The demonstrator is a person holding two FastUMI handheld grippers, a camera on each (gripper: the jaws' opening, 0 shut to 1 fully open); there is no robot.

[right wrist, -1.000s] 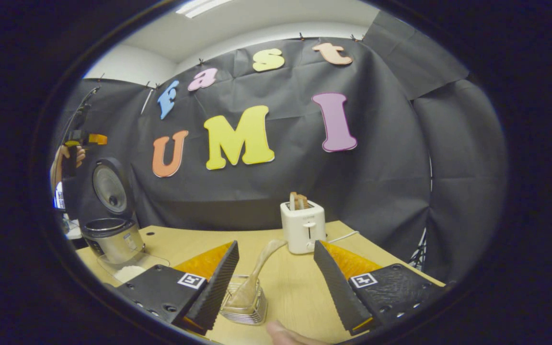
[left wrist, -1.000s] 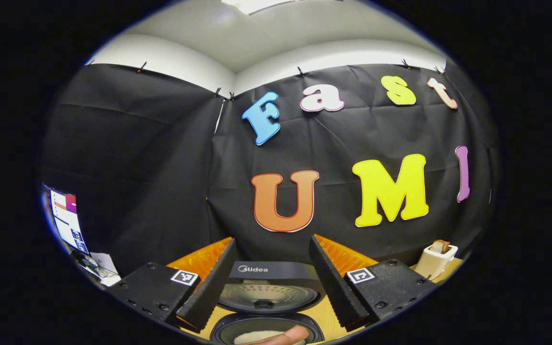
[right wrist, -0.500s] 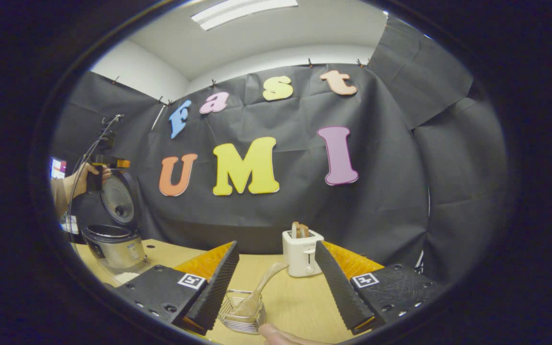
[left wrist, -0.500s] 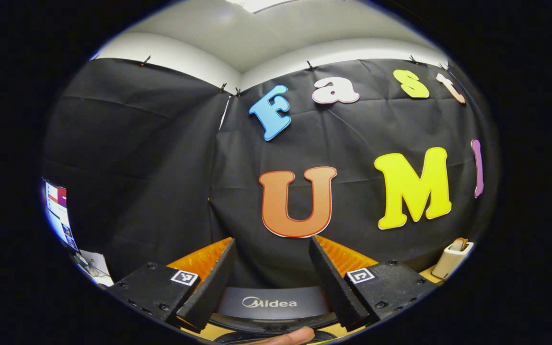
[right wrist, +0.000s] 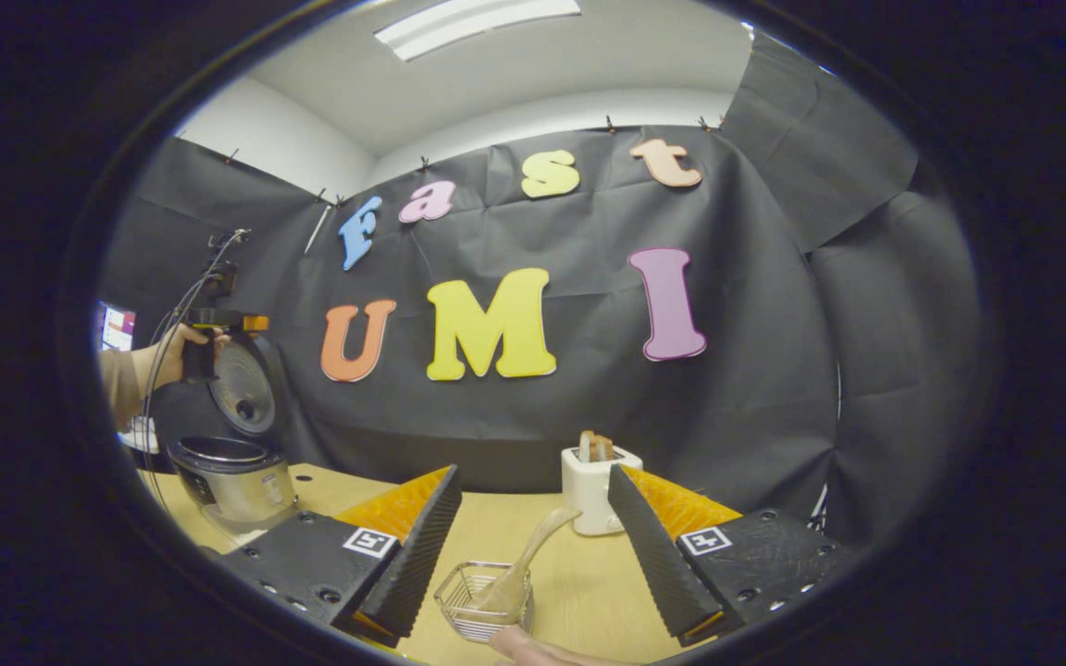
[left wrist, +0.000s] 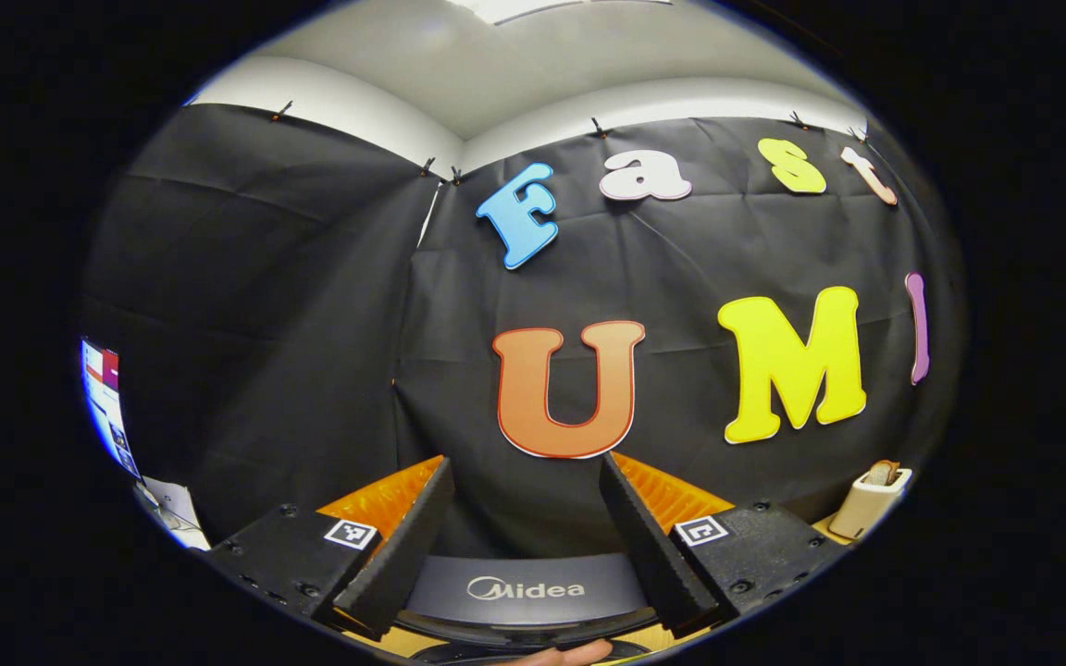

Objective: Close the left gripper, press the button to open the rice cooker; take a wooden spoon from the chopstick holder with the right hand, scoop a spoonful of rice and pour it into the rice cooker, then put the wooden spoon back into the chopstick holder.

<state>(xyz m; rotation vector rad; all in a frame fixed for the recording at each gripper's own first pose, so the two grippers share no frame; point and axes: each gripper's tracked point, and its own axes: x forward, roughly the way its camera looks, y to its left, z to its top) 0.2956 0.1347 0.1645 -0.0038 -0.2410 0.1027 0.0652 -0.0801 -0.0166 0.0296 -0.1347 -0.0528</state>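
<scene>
Now, rice cooker: the silver rice cooker (right wrist: 229,481) sits at the lower left of the right gripper view, round lid raised, so the button step looks done.
Wooden spoon: the pale wooden spoon (right wrist: 526,564) leans in the wire chopstick holder (right wrist: 482,601) at bottom centre, handle tipped up to the right.
Right gripper: the right gripper (right wrist: 533,555) is spread wide, holding nothing, with the spoon between its fingers.
Left gripper: the left gripper (left wrist: 524,546), low in the left gripper view, is likewise parted and empty above the cooker's grey lid edge (left wrist: 526,588).
Step in hand: take the spoon; centre the jaws on the handle, close firmly, lift along its lean so the holder stays on the light wooden table (right wrist: 588,583).
Nearby: a white toaster (right wrist: 600,490) stands behind.
</scene>
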